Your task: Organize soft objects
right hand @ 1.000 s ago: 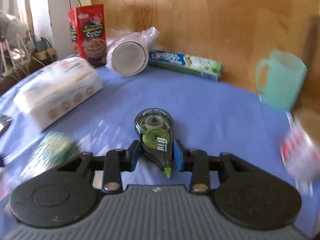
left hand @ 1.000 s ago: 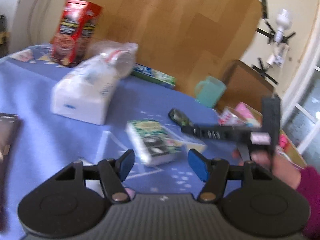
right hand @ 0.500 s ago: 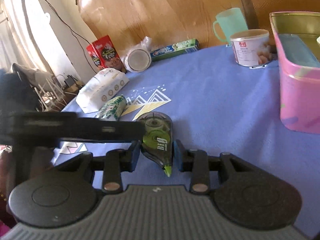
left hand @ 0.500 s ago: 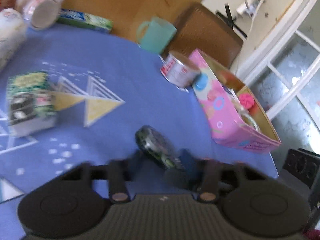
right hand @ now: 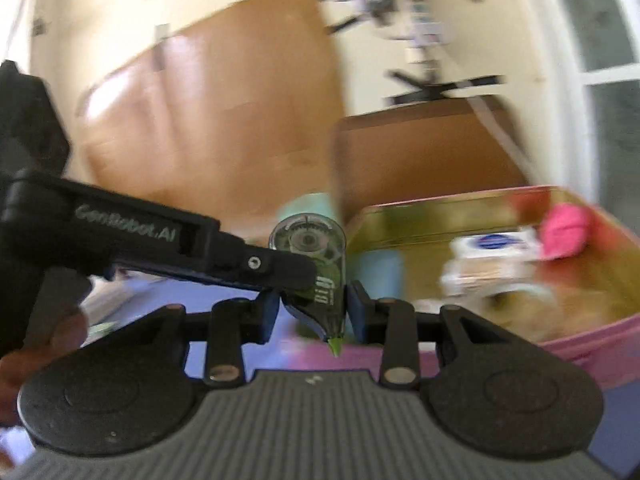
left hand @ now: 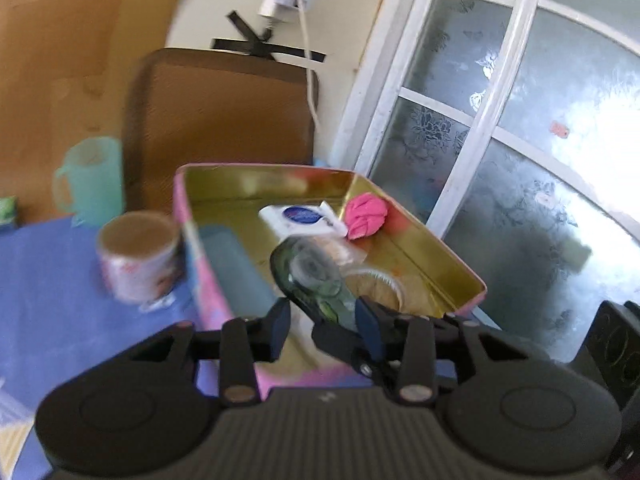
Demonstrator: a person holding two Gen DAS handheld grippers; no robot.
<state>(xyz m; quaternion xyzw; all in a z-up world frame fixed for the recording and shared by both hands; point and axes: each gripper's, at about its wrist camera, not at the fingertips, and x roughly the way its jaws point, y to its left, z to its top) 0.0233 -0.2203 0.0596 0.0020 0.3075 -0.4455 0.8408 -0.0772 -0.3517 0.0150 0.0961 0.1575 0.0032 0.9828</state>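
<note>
My right gripper (right hand: 309,314) is shut on a green-and-clear correction tape roller (right hand: 316,258), held in the air beside the pink tin box (right hand: 600,344). The roller also shows in the left wrist view (left hand: 310,276), above the box's near wall (left hand: 208,248). My left gripper (left hand: 322,322) is open and empty, its fingers on either side of the roller without closing on it. Inside the box lie a pink fabric ball (left hand: 366,214), a white packet (left hand: 300,218), a blue block (left hand: 236,268) and a clear round lid.
A small printed can (left hand: 138,258) stands left of the box on the blue tablecloth (left hand: 52,312). A teal mug (left hand: 90,180) and a brown chair back (left hand: 218,120) are behind. A frosted glass door (left hand: 520,140) is on the right.
Both grippers have swung right and up from the table toward the pink box. The right one carried the tape roller from near the cloth to above the box's edge.
</note>
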